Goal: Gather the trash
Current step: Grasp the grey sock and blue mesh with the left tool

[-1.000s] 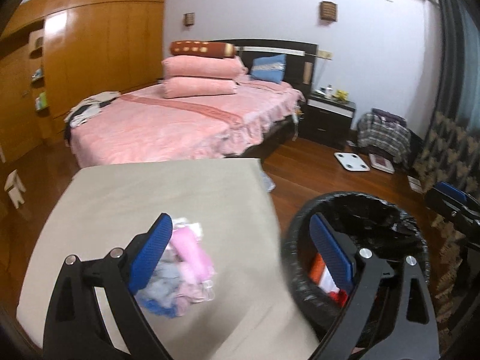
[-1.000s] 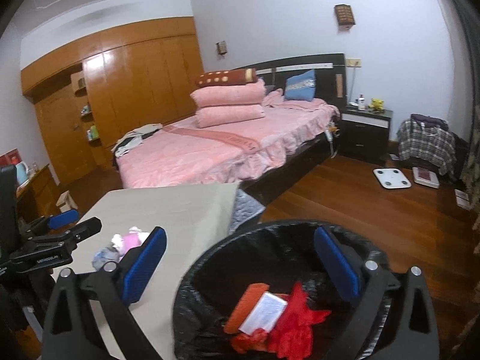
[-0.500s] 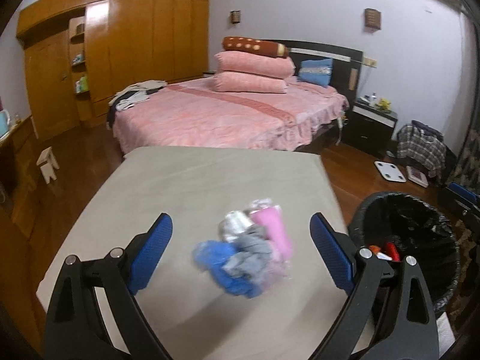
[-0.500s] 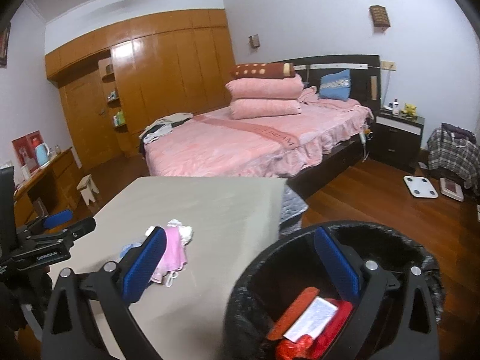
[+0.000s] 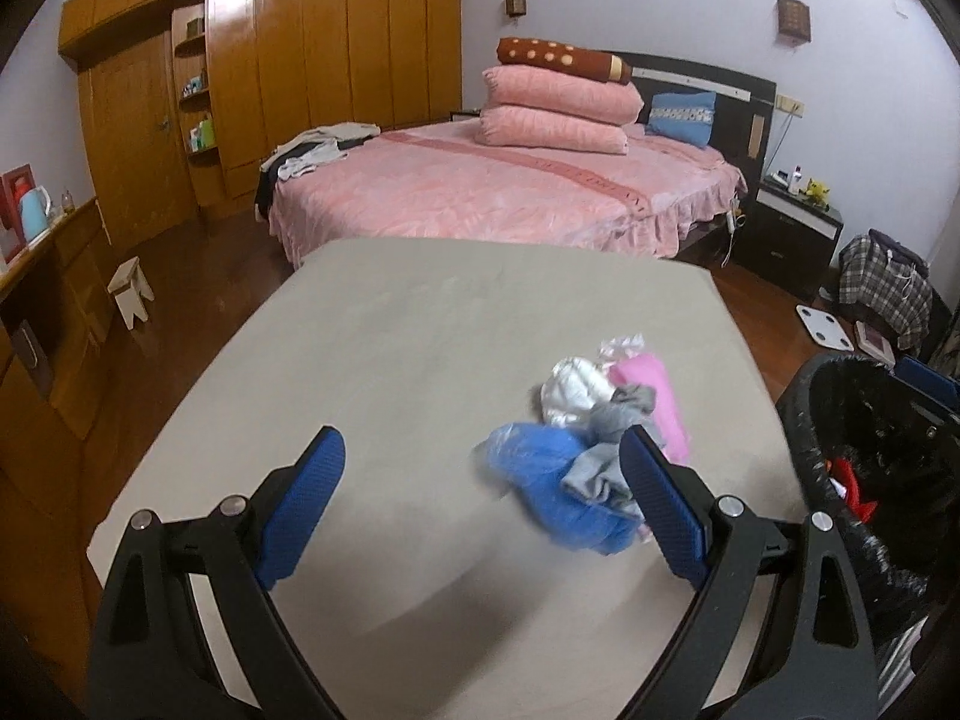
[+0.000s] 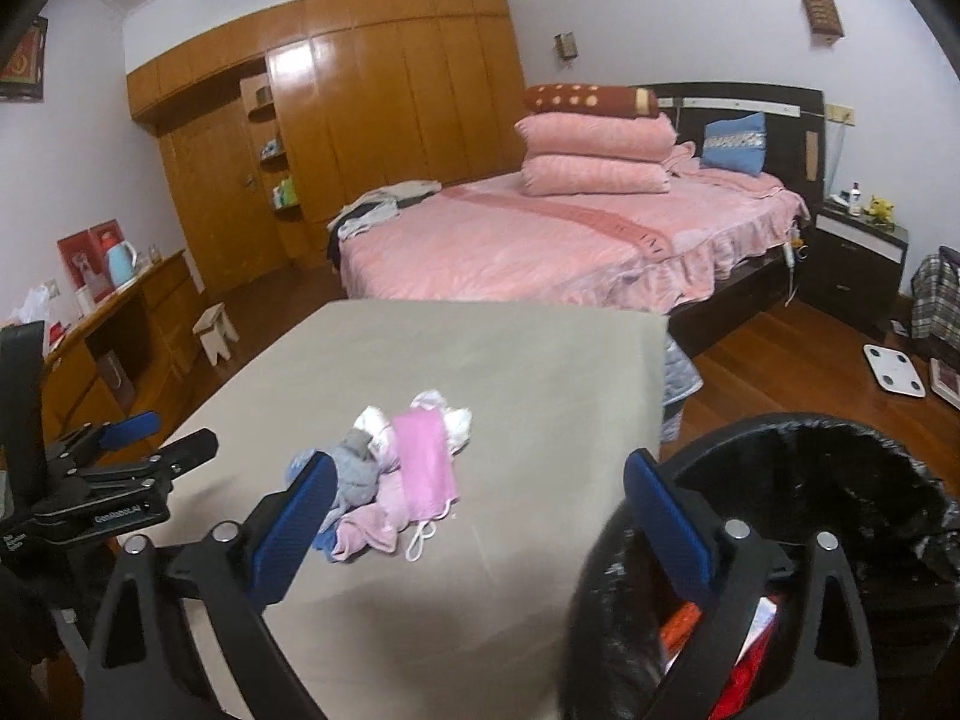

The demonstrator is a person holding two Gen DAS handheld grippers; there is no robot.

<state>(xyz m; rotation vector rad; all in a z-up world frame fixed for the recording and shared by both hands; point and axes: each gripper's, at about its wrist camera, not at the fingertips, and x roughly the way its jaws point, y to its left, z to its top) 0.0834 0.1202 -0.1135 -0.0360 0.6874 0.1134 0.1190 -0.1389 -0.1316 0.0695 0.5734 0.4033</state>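
A trash pile (image 5: 591, 450) lies on the beige table (image 5: 420, 348): blue plastic, grey and white scraps, a pink face mask. It also shows in the right wrist view (image 6: 399, 474). My left gripper (image 5: 486, 504) is open and empty, just near and left of the pile. My right gripper (image 6: 480, 522) is open and empty, straddling the table's right edge and the bin. The black-lined trash bin (image 6: 840, 480) holds red and orange trash (image 6: 708, 630); it shows at the right in the left wrist view (image 5: 870, 438).
The left gripper (image 6: 108, 480) shows at the left in the right wrist view. A pink bed (image 5: 510, 192) stands behind the table. A nightstand (image 5: 792, 228), a white scale (image 5: 825, 324), a stool (image 5: 132, 294) and a wooden wardrobe (image 5: 300, 60) surround it.
Both grippers have swung left, away from the bin toward the table. The pile has shifted from between the left fingers to beside the right finger. Both stay open.
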